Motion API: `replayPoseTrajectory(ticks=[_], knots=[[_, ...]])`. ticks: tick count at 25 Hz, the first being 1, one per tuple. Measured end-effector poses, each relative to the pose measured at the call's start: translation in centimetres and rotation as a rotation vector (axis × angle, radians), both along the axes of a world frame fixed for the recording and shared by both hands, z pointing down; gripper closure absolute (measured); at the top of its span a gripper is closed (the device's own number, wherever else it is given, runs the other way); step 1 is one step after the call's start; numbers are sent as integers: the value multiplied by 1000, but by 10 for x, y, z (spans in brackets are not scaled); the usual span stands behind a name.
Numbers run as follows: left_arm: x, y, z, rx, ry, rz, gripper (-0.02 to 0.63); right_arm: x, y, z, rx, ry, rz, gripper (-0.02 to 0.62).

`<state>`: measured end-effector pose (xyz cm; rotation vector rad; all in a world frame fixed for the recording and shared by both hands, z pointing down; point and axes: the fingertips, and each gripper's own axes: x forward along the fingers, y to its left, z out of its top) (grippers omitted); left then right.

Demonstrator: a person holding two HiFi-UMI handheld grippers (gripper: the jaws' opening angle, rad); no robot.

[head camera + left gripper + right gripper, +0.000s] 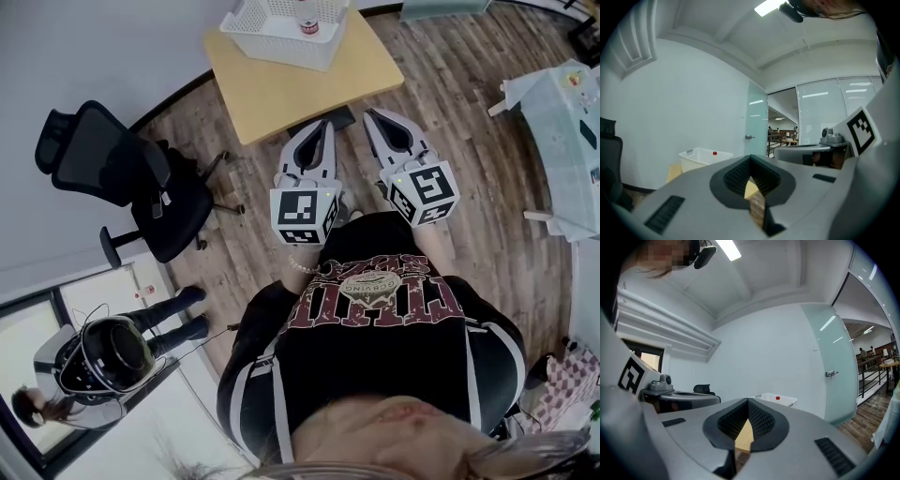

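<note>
Both grippers are held side by side in front of the person's chest, above the wood floor. My left gripper [324, 125] is shut with nothing between its jaws; in its own view the tips [751, 157] meet. My right gripper [372, 114] is likewise shut and empty, its tips [748, 401] closed together. Both point at a small light wooden table [281, 80] just ahead. A white plastic basket [281, 37] stands on the table's far part, with a red-capped bottle [308, 25] inside. The basket [704, 157] [776, 400] also shows in both gripper views.
A black office chair [131, 178] stands on the left near the wall. A pale table [567, 141] with papers is at the right edge. A glass door [758, 124] and a white wall lie beyond the wooden table. A person [89, 361] sits at lower left.
</note>
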<state>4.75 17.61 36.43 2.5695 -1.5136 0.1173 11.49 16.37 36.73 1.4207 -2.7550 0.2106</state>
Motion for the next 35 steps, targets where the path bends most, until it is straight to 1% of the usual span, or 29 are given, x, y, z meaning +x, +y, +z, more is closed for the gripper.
replayPoseTrajectory(ticks=[12, 26, 35], knots=[[-9, -47, 0, -6, 14, 37, 561, -15, -44, 1, -6, 9, 10, 578], [-12, -111, 7, -22, 32, 100, 561, -18, -103, 5, -16, 18, 73, 578], [-23, -153, 10, -24, 33, 127, 561, -34, -143, 7, -12, 22, 85, 578]])
